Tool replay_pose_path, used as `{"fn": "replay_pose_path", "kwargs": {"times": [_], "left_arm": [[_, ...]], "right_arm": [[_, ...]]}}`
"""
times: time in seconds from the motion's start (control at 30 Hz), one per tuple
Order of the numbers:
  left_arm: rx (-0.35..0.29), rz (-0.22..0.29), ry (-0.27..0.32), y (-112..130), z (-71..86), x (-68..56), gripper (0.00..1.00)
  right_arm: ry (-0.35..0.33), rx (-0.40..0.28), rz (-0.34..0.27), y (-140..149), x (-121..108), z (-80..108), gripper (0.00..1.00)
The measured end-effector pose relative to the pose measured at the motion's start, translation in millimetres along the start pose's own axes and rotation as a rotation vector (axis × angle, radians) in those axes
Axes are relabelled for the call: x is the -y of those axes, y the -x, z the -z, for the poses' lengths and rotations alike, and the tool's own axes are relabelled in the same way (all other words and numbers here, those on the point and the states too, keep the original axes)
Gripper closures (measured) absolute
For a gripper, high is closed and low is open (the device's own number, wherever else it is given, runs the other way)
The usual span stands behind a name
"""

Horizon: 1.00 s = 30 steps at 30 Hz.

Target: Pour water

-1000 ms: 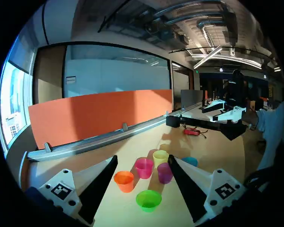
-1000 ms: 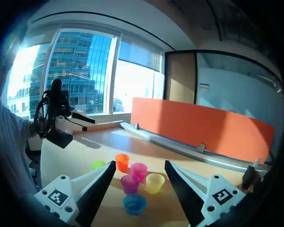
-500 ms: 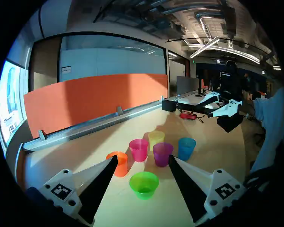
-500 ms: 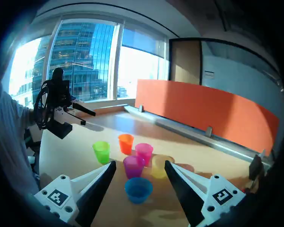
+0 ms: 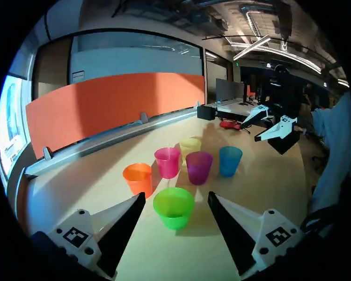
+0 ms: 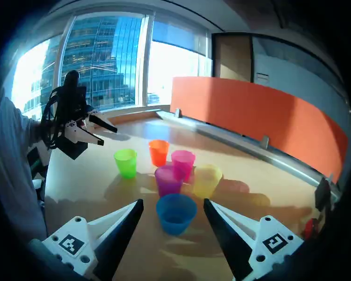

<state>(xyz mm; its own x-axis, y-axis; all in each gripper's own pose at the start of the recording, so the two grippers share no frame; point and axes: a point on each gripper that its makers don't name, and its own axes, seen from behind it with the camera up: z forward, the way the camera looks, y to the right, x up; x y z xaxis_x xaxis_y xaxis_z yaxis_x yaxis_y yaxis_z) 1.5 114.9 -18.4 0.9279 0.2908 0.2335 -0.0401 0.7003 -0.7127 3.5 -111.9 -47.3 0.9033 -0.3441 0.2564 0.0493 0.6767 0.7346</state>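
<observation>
Above the wooden surface [image 5: 255, 182], poised over a cluster of coloured cups [image 5: 168, 161].
Holding left tool [image 5: 175, 194] and right tool [image 6: 172, 201] spread apart, empty, aimed at green cup [image 5: 174, 208] and blue cup [image 6: 176, 214], upright just ahead. Probably thin, light plastic, easily crushed or tipped; best pinched gently mid-wall, kept level.

Left tool [image 5: 175, 193] white, black fingers [image 5: 124, 227], square markers [image 5: 76, 235]; pale sleeve [image 5: 337, 136].
</observation>
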Motion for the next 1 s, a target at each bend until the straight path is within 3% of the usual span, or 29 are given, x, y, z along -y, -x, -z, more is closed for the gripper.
{"fn": "replay_pose_path", "kwargs": {"times": [0.5,1.0], "left_arm": [[0.149,0.013,-0.005,56,-17.2,5.7,0.01],[0.219,0.003,0.043,69,-42.5,5.5,0.01]], "right_arm": [[-0.006,0.087,0.001,39,-2,-13.9,0.01],[-0.027,0.159,-0.003,61,-5,-40.5,0.01]]}}
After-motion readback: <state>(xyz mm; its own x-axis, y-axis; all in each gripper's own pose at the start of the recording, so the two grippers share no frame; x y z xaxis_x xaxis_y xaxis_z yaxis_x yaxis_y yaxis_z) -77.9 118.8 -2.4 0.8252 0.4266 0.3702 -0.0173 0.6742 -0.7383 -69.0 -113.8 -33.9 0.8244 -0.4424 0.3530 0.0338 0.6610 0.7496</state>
